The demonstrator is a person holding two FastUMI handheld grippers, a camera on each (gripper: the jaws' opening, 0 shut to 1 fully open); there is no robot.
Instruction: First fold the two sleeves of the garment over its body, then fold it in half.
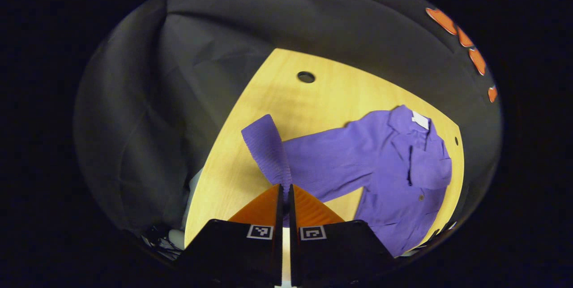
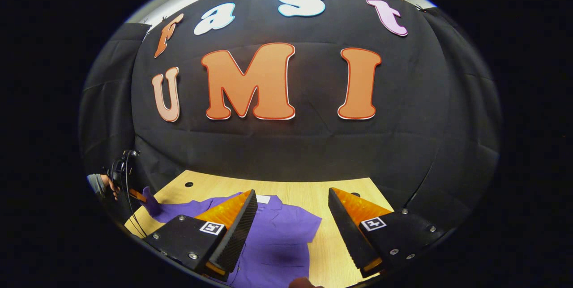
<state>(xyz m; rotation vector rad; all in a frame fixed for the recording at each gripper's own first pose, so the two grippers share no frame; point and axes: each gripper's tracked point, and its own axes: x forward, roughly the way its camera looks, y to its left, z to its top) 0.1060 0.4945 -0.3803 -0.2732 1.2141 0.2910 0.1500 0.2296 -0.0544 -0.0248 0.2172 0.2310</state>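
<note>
purple garment [image 1: 385, 167], a collared, buttoned shirt of ribbed cloth, lying face up and mostly flat; collar with a small white tag [image 1: 420, 120] at its inner neck; a row of dark buttons running down the front placket; one short sleeve [image 1: 432, 169] already folded over the chest in the left gripper view; the other, long sleeve [image 1: 309, 158] stretched sideways from the body, its cuff end [image 1: 264, 144] lifted off the surface and bent upward; in the right gripper view the same garment [image 2: 277, 238] seen from its hem side, collar farthest, the raised sleeve end [image 2: 152, 205] at far left
</note>
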